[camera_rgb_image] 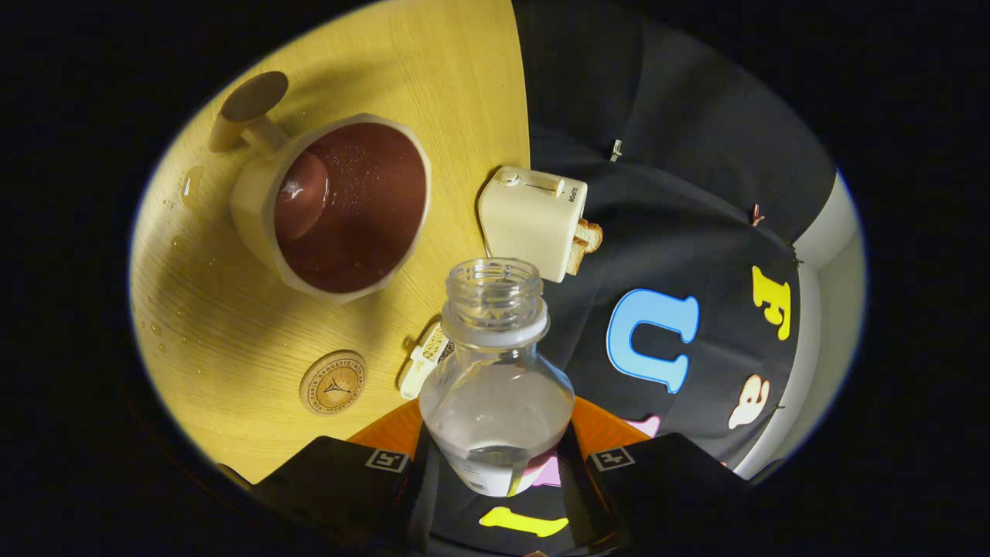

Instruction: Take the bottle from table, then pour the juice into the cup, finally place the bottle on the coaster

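My gripper [495, 464] is shut on a clear plastic bottle [495, 387], both fingers pressing its lower body. The bottle is uncapped, its open mouth pointing away from me, and a little clear liquid sits in it. The whole view is rolled, so the wooden table [433, 77] stands to the left of the bottle. A cream cup [340, 205] with a brown inside and a wooden handle lies beyond the fingers to the left; liquid pools in its bottom. A round cork coaster [332, 382] rests on the table nearer the fingers, left of the bottle.
A cream toy toaster [534, 220] with bread slices stands near the table's edge just past the bottle's mouth. A small cream object [424, 357] lies against the bottle's left shoulder. Drops of liquid [189, 186] dot the table near the cup.
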